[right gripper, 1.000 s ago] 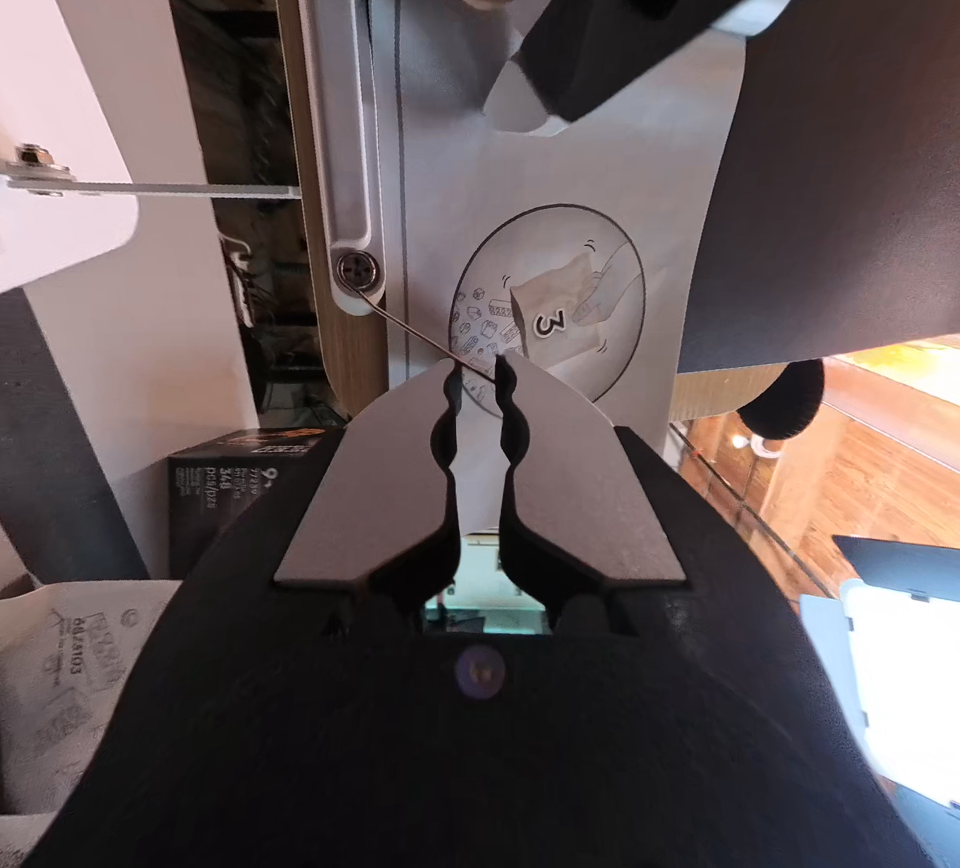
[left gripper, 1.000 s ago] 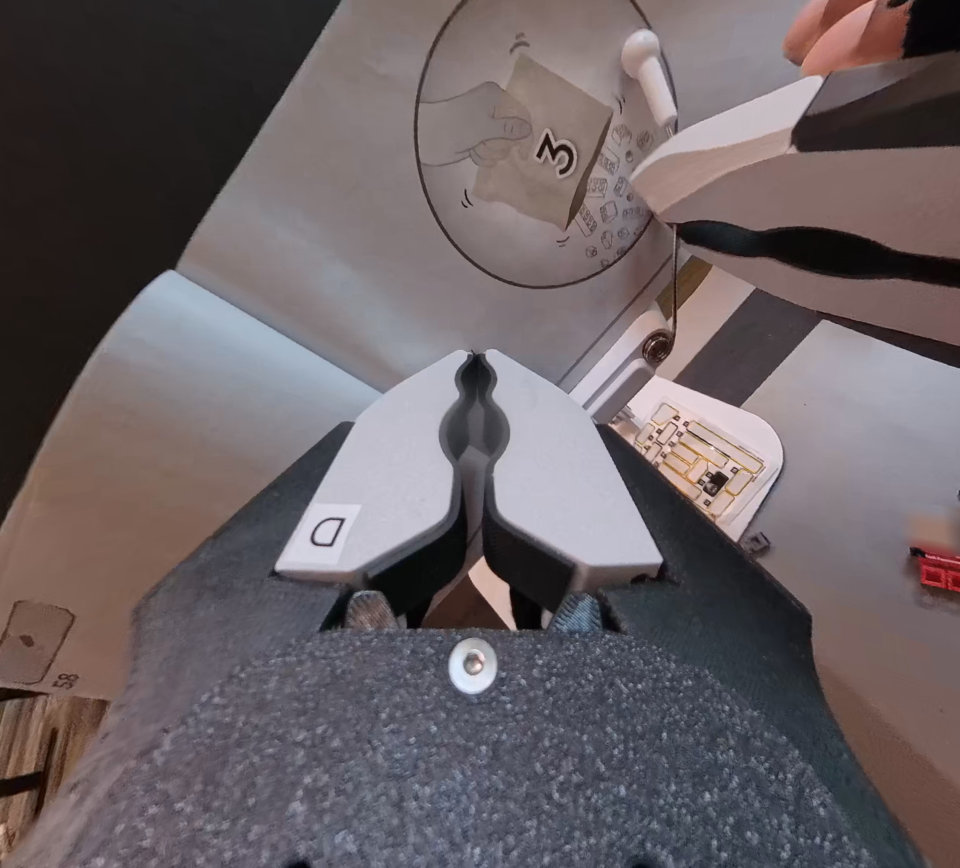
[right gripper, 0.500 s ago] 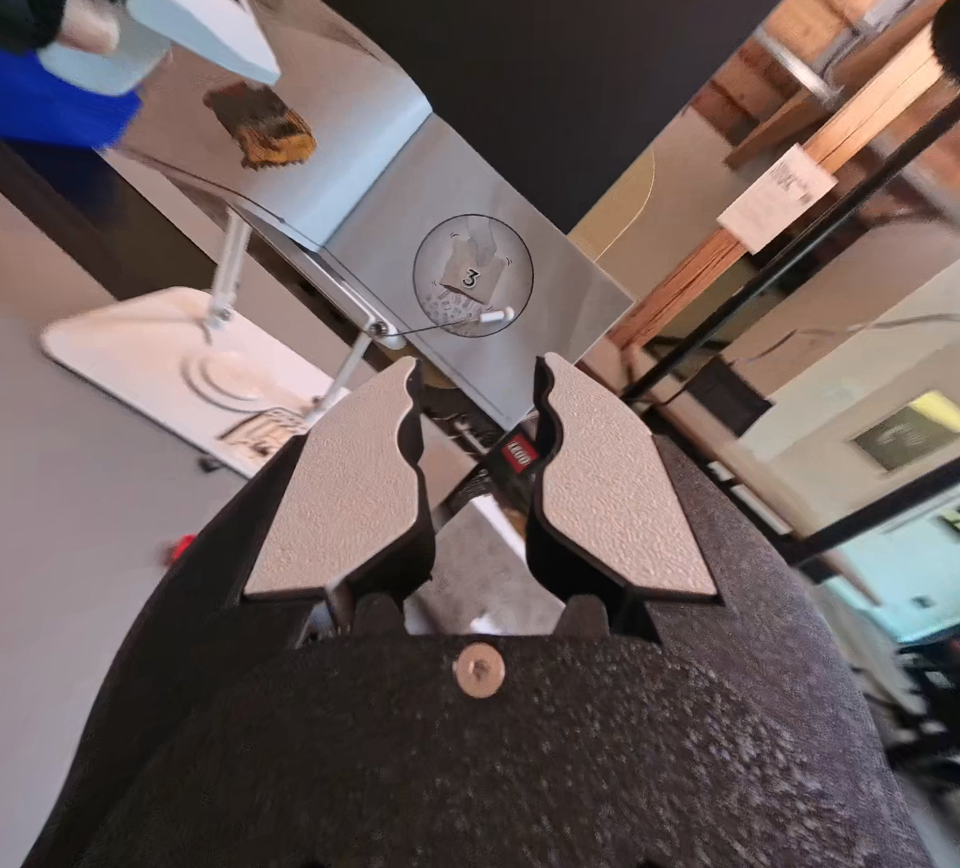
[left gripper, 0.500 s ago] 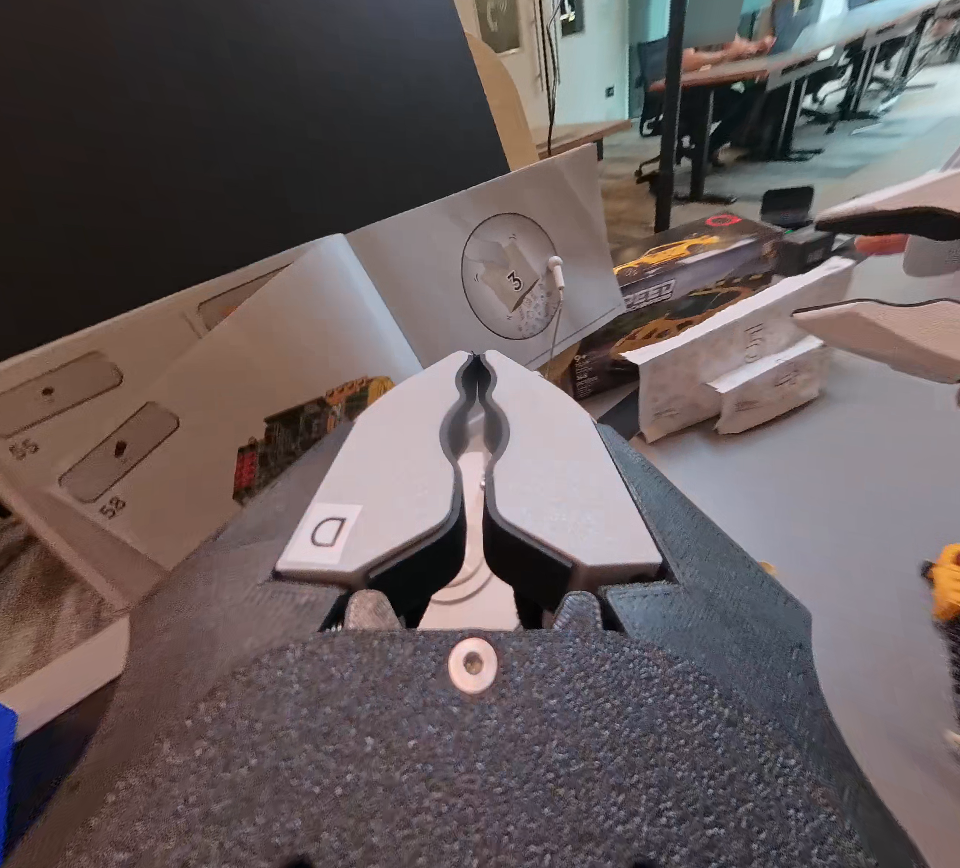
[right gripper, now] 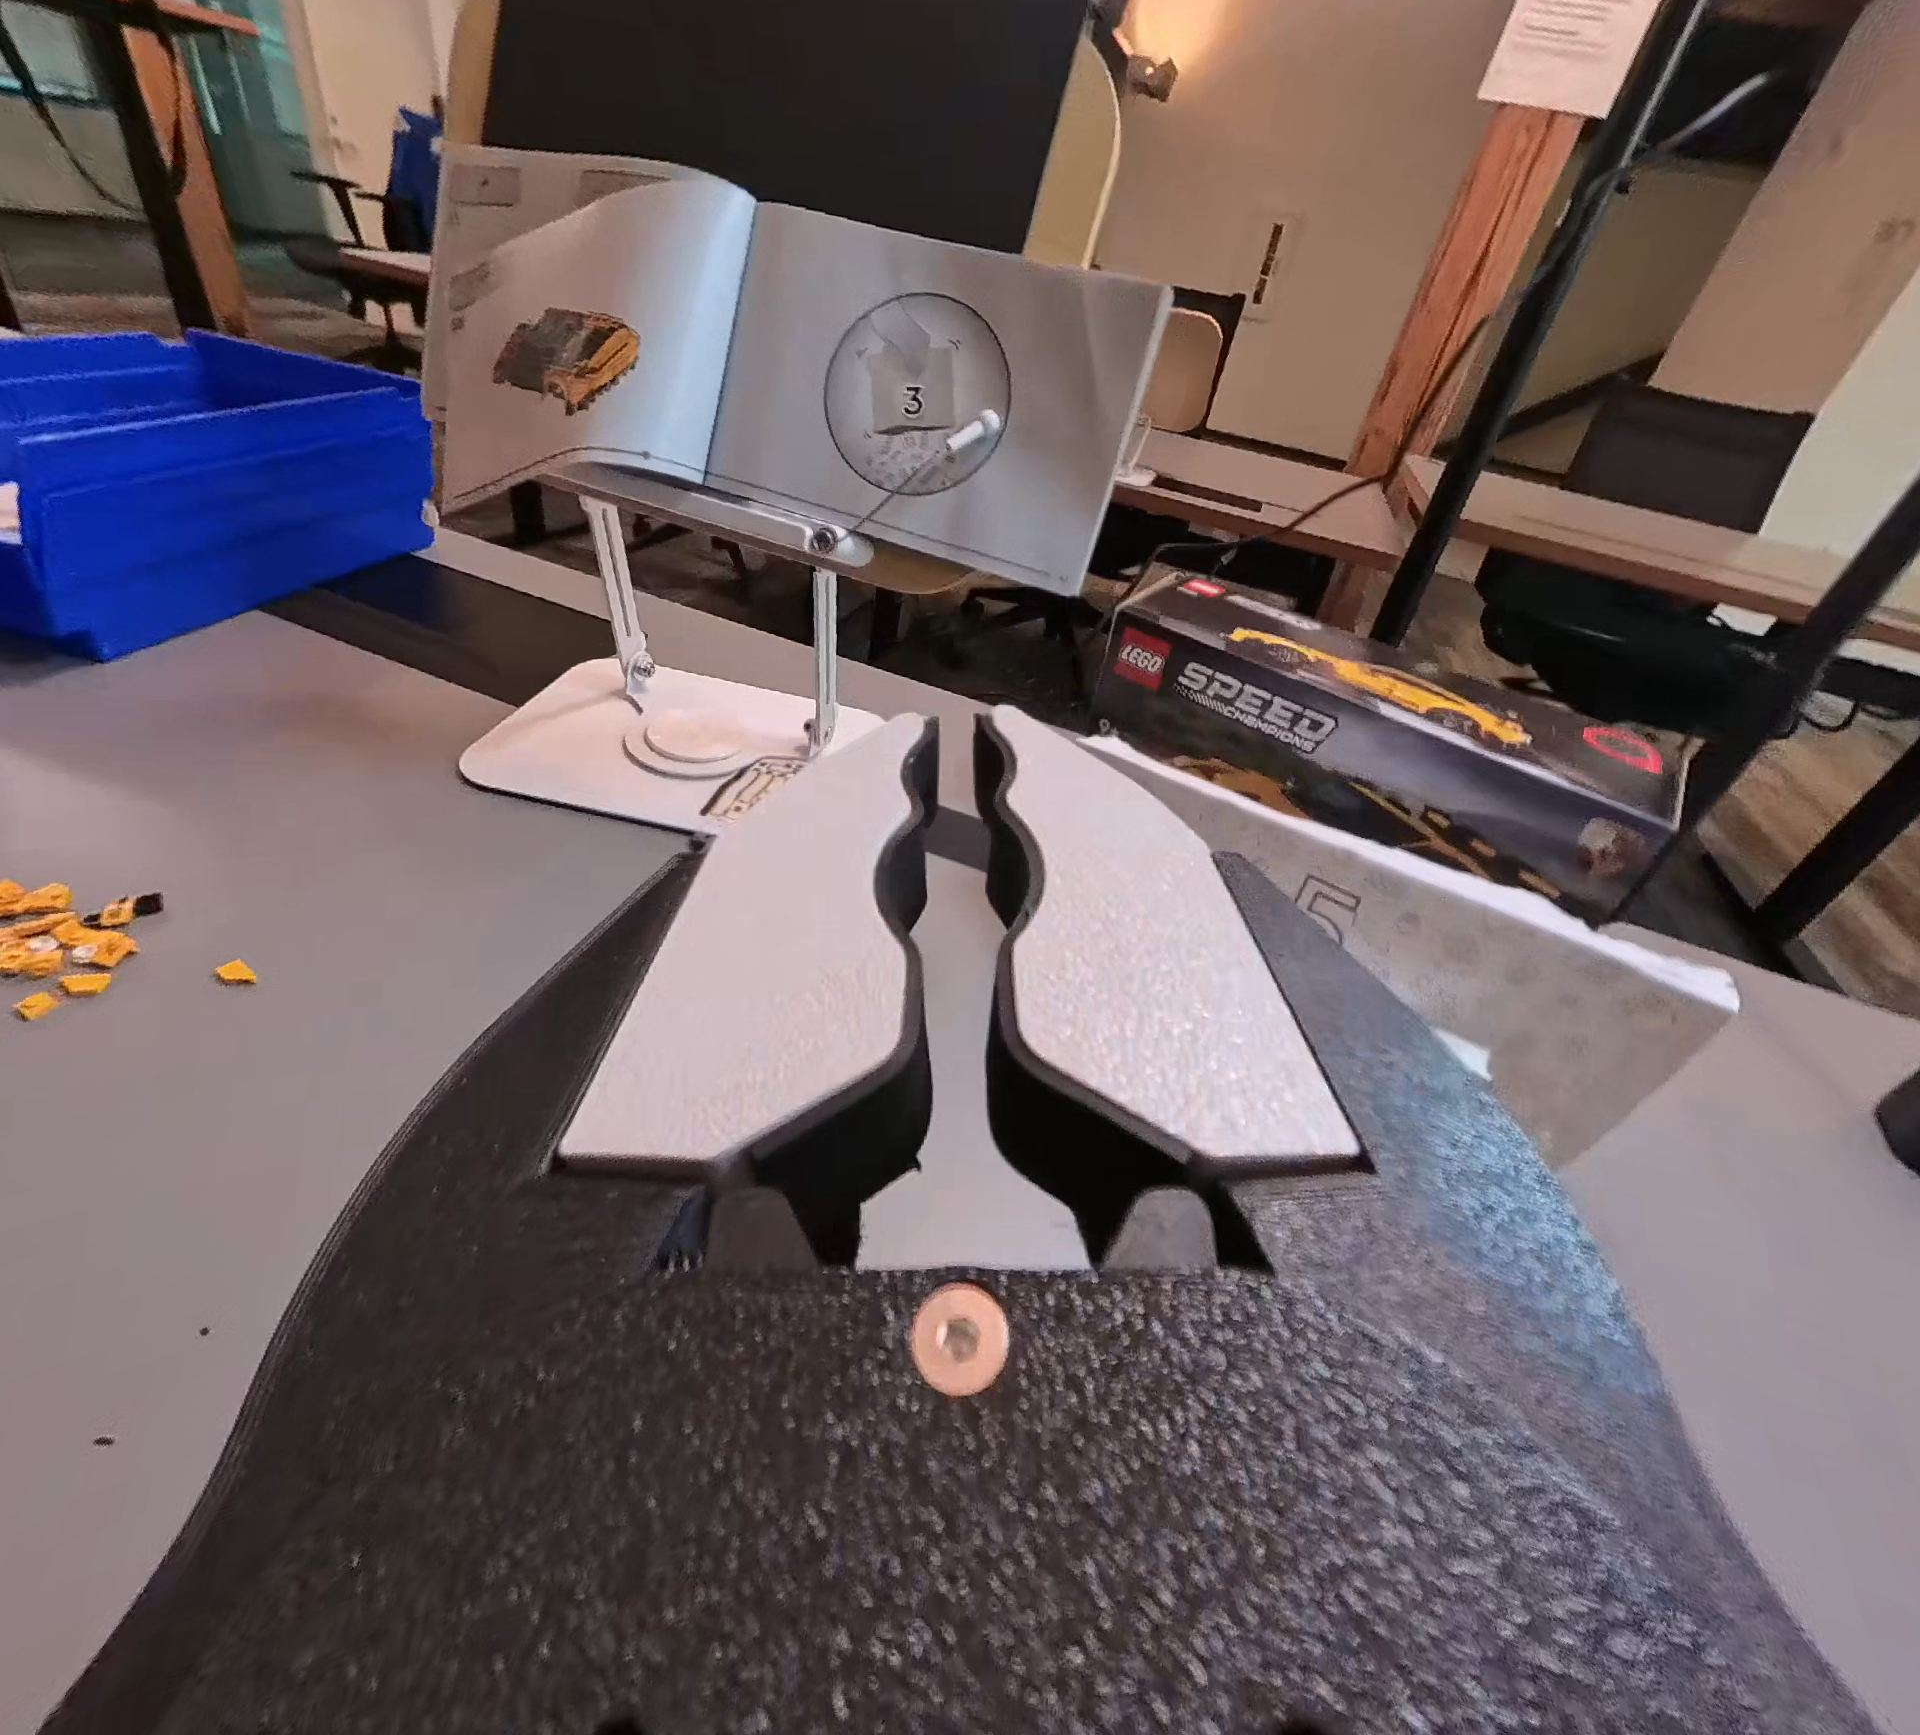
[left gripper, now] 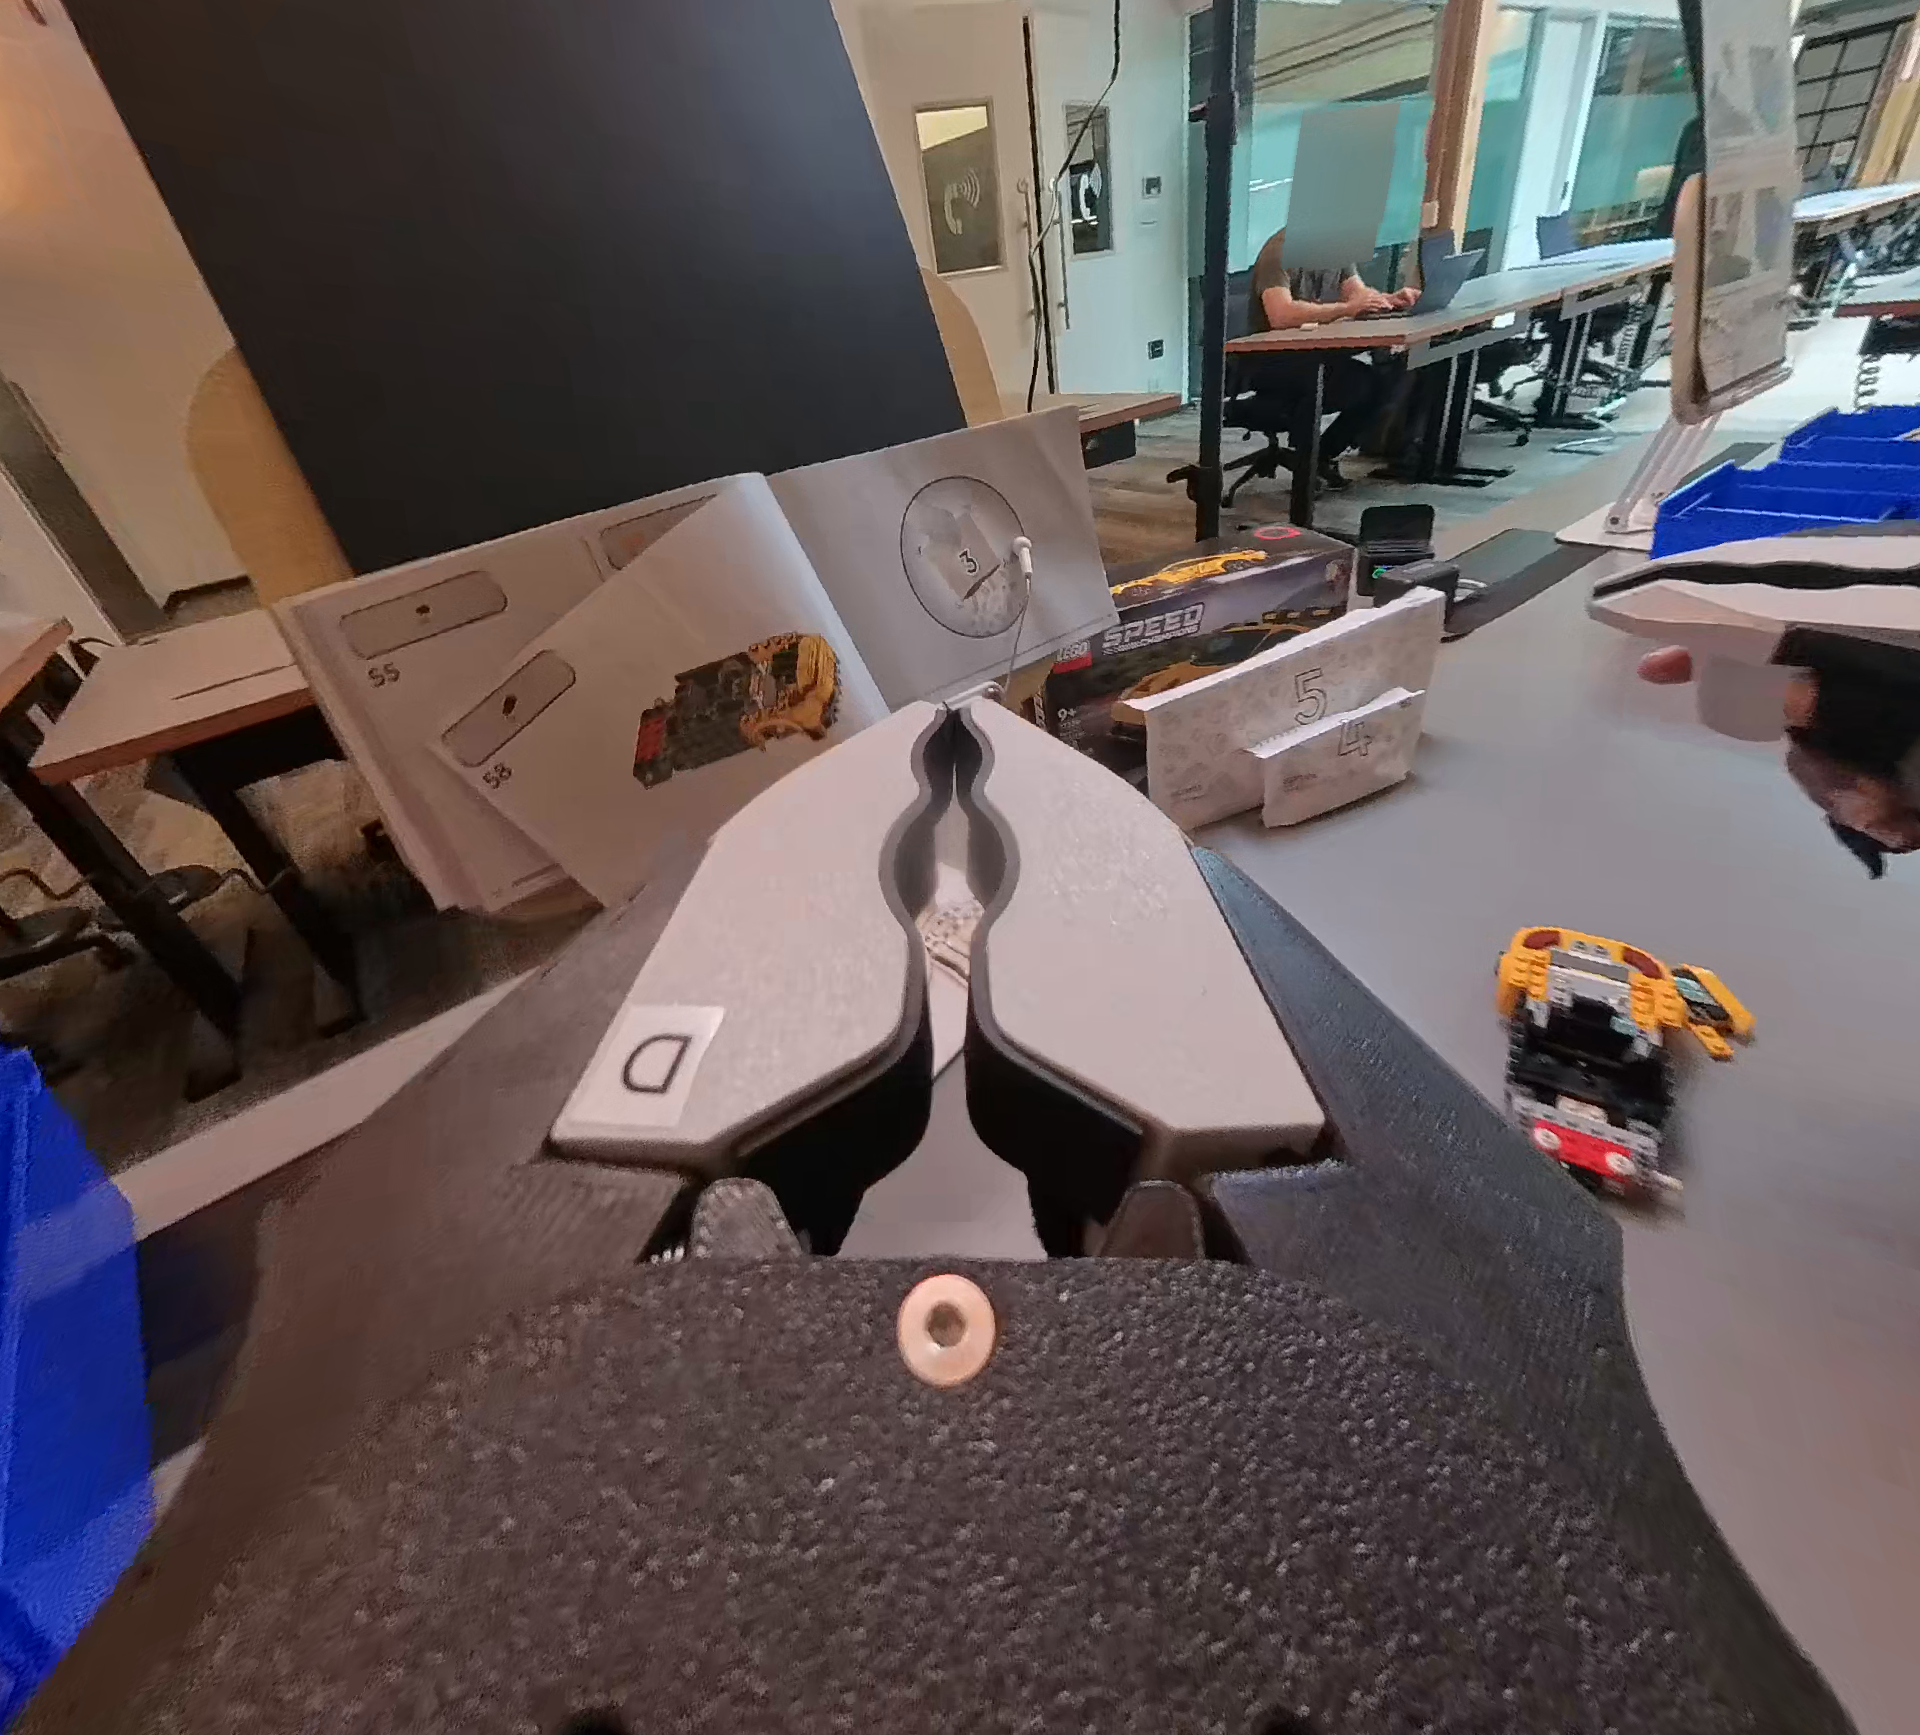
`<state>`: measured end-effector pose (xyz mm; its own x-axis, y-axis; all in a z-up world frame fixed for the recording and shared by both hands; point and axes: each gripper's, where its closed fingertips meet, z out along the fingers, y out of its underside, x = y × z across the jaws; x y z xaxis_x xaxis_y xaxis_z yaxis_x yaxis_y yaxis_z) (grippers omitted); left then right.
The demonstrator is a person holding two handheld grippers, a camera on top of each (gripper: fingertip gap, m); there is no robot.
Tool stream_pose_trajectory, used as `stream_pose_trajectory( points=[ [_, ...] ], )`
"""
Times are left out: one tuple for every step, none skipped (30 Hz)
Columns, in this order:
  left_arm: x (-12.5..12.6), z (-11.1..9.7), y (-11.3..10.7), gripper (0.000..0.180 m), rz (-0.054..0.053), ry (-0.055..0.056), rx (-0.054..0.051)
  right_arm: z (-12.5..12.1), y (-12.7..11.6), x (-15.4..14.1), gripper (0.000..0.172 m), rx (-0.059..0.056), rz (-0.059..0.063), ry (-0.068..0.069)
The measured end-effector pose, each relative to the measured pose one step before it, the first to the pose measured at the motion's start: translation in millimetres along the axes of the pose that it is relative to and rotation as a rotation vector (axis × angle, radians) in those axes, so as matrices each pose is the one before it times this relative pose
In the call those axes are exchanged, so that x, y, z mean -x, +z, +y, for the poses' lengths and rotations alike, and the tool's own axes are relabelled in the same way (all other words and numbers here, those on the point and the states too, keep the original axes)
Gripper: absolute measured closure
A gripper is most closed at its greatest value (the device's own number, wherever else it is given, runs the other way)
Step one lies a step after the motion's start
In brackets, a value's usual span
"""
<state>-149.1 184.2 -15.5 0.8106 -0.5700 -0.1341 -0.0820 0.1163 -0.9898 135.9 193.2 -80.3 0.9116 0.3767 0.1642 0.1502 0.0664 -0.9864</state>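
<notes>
Left gripper (left gripper: 951, 721): fingertips together, nothing held; instruction booklet (left gripper: 727, 646) on white stand just ahead; toy car (left gripper: 1600, 1051) to its right. Right gripper (right gripper: 956, 735): narrowly parted, bare; numbered paper bag (right gripper: 1455, 968) just right.

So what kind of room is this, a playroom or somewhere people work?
Most likely an open office used for toy building. A person works at a laptop on a long desk behind, while an instruction booklet and a half-built toy car sit on the grey table.
</notes>
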Motion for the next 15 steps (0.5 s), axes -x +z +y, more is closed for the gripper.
stream_pose_trajectory(
  points=[
    [-2.13, 2.07, -7.14, 0.18, 0.0045, -0.0065, 0.0064, 4.0, -1.4, -1.83, 0.169, -0.004, 0.0055, 0.0163],
    [-2.64, 4.02, -6.2, 0.18, 0.0038, -0.0005, 0.0138, 3.86, -0.46, -1.46, 0.172, -0.005, 0.0012, 0.0183],
    [-3.22, 5.85, -5.56, 0.18, 0.002, 0.001, 0.0172, 3.99, 0.31, -0.68, 0.172, -0.003, -0.0041, 0.0217],
    [-4.51, 7.11, -5.24, 0.18, 0.0056, -0.0004, 0.0154, 3.71, 0.72, -0.23, 0.172, -0.0029, -0.0063, 0.022],
    [-4.56, 8.84, -4.8, 0.18, 0.0034, -0.0012, 0.0184, 3.5, 0.47, -0.17, 0.172, -0.0044, -0.0044, 0.0167],
    [-3.83, 10.45, -4.17, 0.18, -0.0034, -0.0067, 0.0217, 3.61, 0.47, 0.02, 0.172, -0.0005, -0.003, 0.0064],
    [-3.99, 10.4, -3.63, 0.18, -0.0022, -0.0177, 0.0121, 4.0, 0.34, 0.2, 0.172, 0.0037, -0.0022, -0.0017],
    [-4.18, 10.34, -2.39, 0.18, 0.0013, -0.0249, 0.0055, 3.76, 0.15, 0.57, 0.172, 0.0044, -0.0033, -0.0039],
    [-3.16, 10.95, -1.22, 0.18, -0.0019, -0.0197, 0.0055, 2.99, 0.04, 1.1, 0.172, 0.0025, -0.0057, -0.0021],
    [-0.72, 10.26, -0.34, 0.18, -0.0122, -0.0108, -0.0049, 1.93, -0.13, 1.43, 0.172, -0.0026, -0.0075, -0.0008],
    [0.98, 9.87, 0.34, 0.18, -0.0187, -0.013, -0.0138, 1.33, -0.24, 1.03, 0.172, -0.0041, -0.0041, 0.0004],
    [0.82, 9.62, 0.93, 0.18, -0.0116, -0.0196, -0.0125, 1.0, -0.4, 0.89, 0.172, -0.0057, -0.0025, -0.0003],
    [0.16, 8.66, 0.91, 0.18, -0.0025, -0.0129, -0.0111, 0.95, -0.58, 0.9, 0.172, -0.0074, -0.0009, -0.0024],
    [0.16, 7.59, 0.99, 0.18, 0.0003, 0.0054, -0.0015, 0.9, -0.74, 0.99, 0.172, -0.0081, 0.0012, -0.005],
    [1.54, 5.79, 0.91, 0.18, -0.0056, 0.0265, 0.0098, 0.59, -0.76, 1.31, 0.172, -0.0108, 0.0, -0.0073]
  ],
)
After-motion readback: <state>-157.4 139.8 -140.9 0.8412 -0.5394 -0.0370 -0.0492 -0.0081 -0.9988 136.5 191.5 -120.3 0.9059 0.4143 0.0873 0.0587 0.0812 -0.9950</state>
